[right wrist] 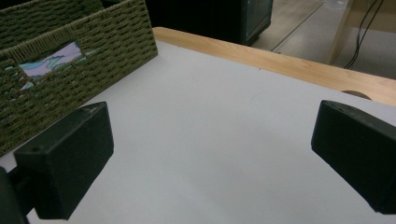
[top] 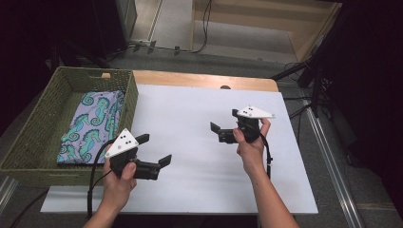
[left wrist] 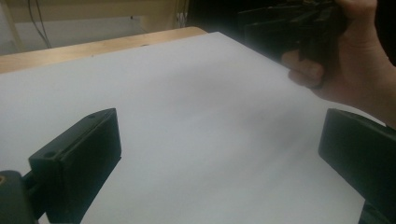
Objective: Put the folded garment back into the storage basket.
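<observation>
Left hand (top: pixel 119 183) nearest, at the near edge of the mat (top: pixel 190 190), gripping the left gripper (top: pixel 154 152). Black hard plastic body, blocky jaws with flat faces, grey three-cornered plate on top, cable trailing down off the table edge. Jaws wide apart, nothing between them, pointing right across the mat.

Right hand (top: pixel 250 145) a bit farther in, right of centre, holding the right gripper (top: pixel 223 124). Same build. Jaws also spread wide and empty, pointing left toward the basket (top: pixel 35 133).

Mat is a smooth matte white sheet, rectangular, covering most of the tabletop. Bare between and around both grippers; plenty of open room in the middle and toward the far edge. In the left gripper view the right hand (left wrist: pixel 355 70) sits past the jaws over plain white surface.

Basket at the left, touching or just overlapping the mat's left edge. Green woven wicker, rectangular, straight walls, slot handle cut in the end walls. Right gripper view shows the weave (right wrist: pixel 93 60) close up, with cloth visible through the slot.

Cloth (top: pixel 92 126) lies folded flat inside the basket: lilac fabric, teal seahorse print.

Far edge: a strip of light wood table (top: pixel 204 80) shows beyond the mat, with a small round hole in it. Beyond that, floor and cables, dark.
</observation>
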Demonstrator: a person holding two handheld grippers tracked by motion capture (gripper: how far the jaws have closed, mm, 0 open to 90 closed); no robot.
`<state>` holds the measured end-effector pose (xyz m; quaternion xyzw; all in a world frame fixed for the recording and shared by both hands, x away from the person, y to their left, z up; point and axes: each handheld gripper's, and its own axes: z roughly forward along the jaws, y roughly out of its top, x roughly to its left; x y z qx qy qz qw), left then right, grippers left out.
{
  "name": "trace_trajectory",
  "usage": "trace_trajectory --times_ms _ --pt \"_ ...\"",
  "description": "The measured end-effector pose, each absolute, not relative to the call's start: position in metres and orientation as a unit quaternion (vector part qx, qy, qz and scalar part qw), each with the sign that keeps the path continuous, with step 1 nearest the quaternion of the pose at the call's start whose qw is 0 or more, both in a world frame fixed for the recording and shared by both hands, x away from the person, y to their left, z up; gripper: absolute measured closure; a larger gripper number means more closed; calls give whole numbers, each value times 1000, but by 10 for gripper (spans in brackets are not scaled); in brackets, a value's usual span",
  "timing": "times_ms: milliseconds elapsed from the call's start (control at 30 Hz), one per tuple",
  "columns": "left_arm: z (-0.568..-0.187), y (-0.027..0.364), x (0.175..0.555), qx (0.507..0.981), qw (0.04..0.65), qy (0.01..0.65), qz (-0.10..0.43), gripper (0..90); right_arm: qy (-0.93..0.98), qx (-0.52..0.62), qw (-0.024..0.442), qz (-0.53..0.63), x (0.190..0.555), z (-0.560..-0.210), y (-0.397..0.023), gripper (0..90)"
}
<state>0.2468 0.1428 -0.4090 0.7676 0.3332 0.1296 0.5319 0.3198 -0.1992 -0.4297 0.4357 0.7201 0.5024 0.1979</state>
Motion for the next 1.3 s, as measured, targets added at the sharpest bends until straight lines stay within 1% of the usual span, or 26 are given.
trace_trajectory --times_ms 600,867,1033,1300 --pt "-433 128 260 770 536 321 131 0 699 458 215 505 275 -458 -253 0" --pt "-444 128 262 765 548 314 129 0 693 468 227 500 250 -469 -277 0" --pt "-452 129 263 766 544 317 131 0 683 478 232 502 238 -475 -294 0" --pt "-462 132 266 766 541 319 137 0 683 487 235 491 225 -491 -310 0"
